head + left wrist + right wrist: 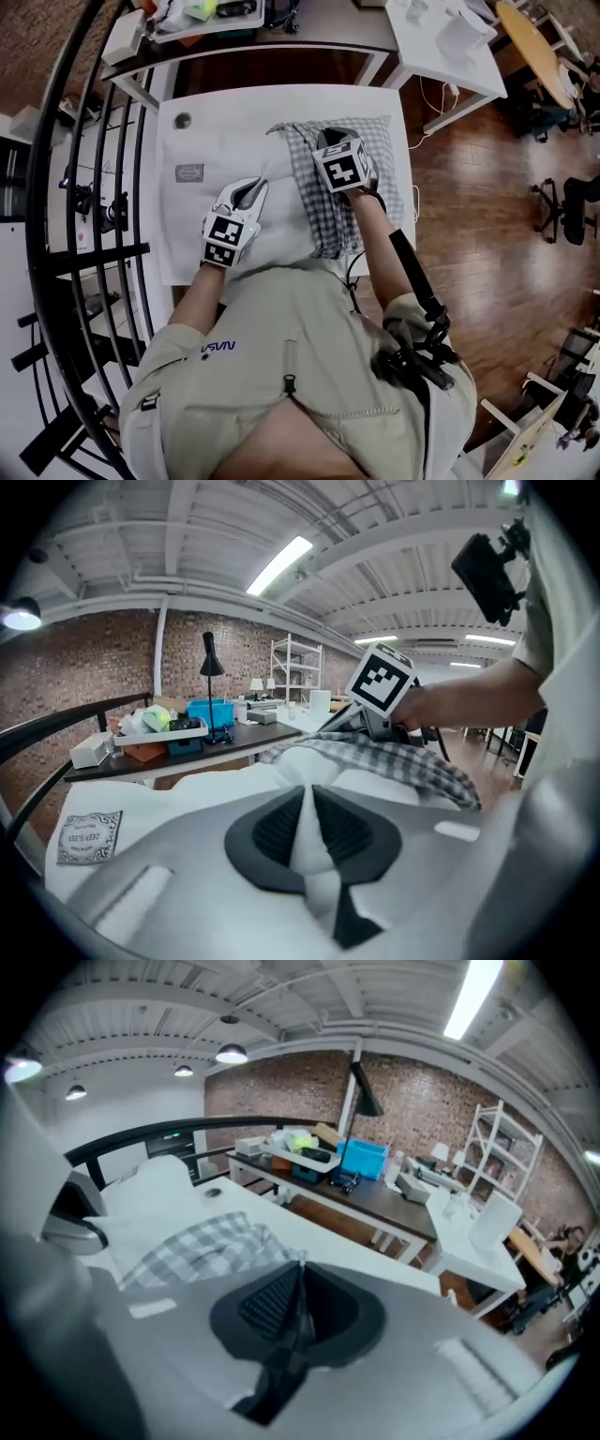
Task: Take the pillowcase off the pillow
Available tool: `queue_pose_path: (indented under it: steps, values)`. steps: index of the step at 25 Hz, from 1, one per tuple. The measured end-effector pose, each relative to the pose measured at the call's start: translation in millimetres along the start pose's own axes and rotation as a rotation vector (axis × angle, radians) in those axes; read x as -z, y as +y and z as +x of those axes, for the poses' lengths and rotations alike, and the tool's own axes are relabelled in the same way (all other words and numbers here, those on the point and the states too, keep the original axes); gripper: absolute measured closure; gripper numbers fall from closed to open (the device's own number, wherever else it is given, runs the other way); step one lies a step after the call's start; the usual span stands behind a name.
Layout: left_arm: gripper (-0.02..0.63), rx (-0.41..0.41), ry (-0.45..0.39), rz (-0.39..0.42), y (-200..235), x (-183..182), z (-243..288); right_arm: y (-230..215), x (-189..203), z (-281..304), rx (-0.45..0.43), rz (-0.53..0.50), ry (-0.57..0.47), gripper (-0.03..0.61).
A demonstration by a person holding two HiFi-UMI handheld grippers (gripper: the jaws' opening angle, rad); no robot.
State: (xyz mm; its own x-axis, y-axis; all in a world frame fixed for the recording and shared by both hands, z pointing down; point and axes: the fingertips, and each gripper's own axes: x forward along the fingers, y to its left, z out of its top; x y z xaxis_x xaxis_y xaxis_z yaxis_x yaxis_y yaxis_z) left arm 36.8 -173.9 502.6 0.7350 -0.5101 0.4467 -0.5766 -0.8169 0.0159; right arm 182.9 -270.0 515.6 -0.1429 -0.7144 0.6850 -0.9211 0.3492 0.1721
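My left hand-held gripper (251, 191) clamped the pillow (281, 202), my right hand-held gripper (329, 140) the pillowcase (319, 216); either shallow pinch could have slipped under pull.

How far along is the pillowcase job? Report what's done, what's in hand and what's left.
Done: the checked pillowcase is bunched toward one side, baring much of the white pillow. In hand: the left gripper is shut on a fold of pillow, the right gripper on checked cloth. Left: the case still seems to wrap part of the pillow and must be pulled clear.
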Motion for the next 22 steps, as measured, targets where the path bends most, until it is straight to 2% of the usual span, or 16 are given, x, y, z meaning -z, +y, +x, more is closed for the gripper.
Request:
queue_pose_path:
  steps: [5,11,15,18,20,22]
  values:
    - [0.594,-0.012,-0.146,-0.026,-7.1,-30.9,-52.3,-49.6,-22.9,-53.3,0.199,0.049,-0.132,0.566]
    - [0.595,-0.039,-0.247,-0.024,-6.9,-48.5,-105.7,-110.5,4.8,-90.3,0.386,0.132,-0.128,0.566]
    - [0.595,-0.041,-0.239,-0.042,3.5,-39.8,-104.5,-148.1,46.7,-89.8,0.483,0.222,-0.065,0.566]
    - [0.595,-0.032,-0.204,-0.090,15.1,-20.8,-84.9,-160.3,82.5,-80.2,0.534,0.264,0.016,0.566]
    - [0.596,-0.029,-0.184,-0.144,26.0,-6.1,-61.2,-158.6,96.9,-67.0,0.523,0.275,0.058,0.566]
    - [0.594,-0.028,-0.158,-0.140,32.9,0.9,-39.0,-154.6,101.2,-55.5,0.472,0.287,0.056,0.565]
